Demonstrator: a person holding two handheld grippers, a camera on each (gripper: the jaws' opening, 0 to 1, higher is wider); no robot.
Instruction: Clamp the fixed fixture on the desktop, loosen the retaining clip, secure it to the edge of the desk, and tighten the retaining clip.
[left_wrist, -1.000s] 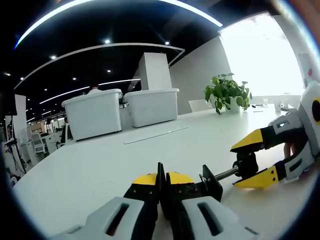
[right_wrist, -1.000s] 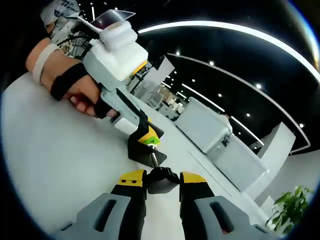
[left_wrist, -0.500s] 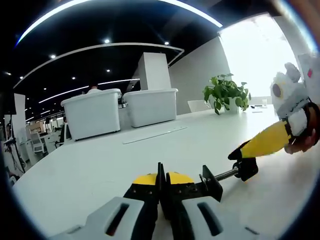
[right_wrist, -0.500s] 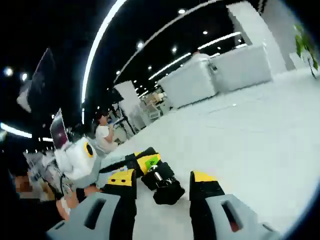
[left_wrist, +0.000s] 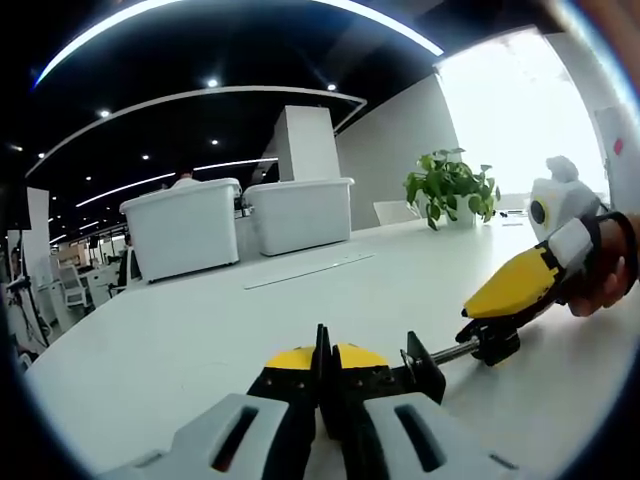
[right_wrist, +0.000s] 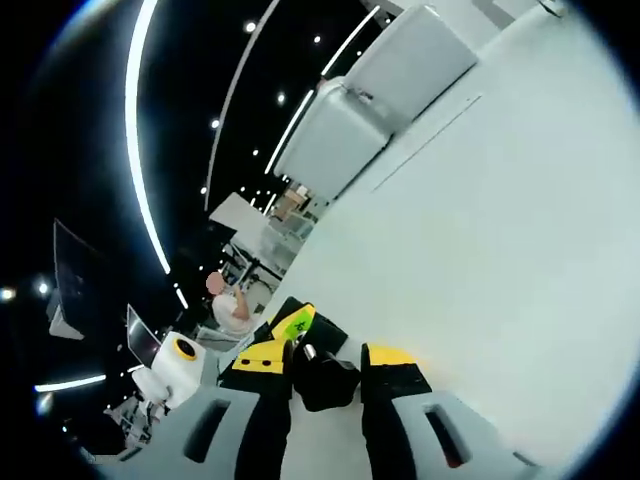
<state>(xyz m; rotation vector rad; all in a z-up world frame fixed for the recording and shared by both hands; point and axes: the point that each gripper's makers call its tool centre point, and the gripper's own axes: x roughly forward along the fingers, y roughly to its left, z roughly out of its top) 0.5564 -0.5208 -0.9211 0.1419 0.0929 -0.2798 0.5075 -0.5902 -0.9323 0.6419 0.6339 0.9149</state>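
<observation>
A black clamp fixture (left_wrist: 421, 368) lies on the white desk (left_wrist: 170, 340). My left gripper (left_wrist: 322, 358) is shut on its frame, yellow tips pressed together. The threaded screw (left_wrist: 452, 349) runs right to a black knob (left_wrist: 492, 342). My right gripper (left_wrist: 485, 322) comes in from the right, seen side-on, one yellow jaw lying over that knob. In the right gripper view the knob (right_wrist: 322, 378) sits between the jaws of my right gripper (right_wrist: 325, 358), which is shut on it. The left gripper (right_wrist: 290, 326) holds the fixture just beyond.
Two white storage bins (left_wrist: 185, 226) (left_wrist: 300, 211) stand at the desk's far side, with a thin strip (left_wrist: 300, 270) lying before them. A potted plant (left_wrist: 451, 184) stands at the back right. A hand (left_wrist: 606, 285) holds the right gripper. A person (right_wrist: 232, 306) sits in the background.
The right gripper has closed from a wide spread onto the knob and rolled around the screw's axis, so its view has turned. The left gripper and fixture have stayed still.
</observation>
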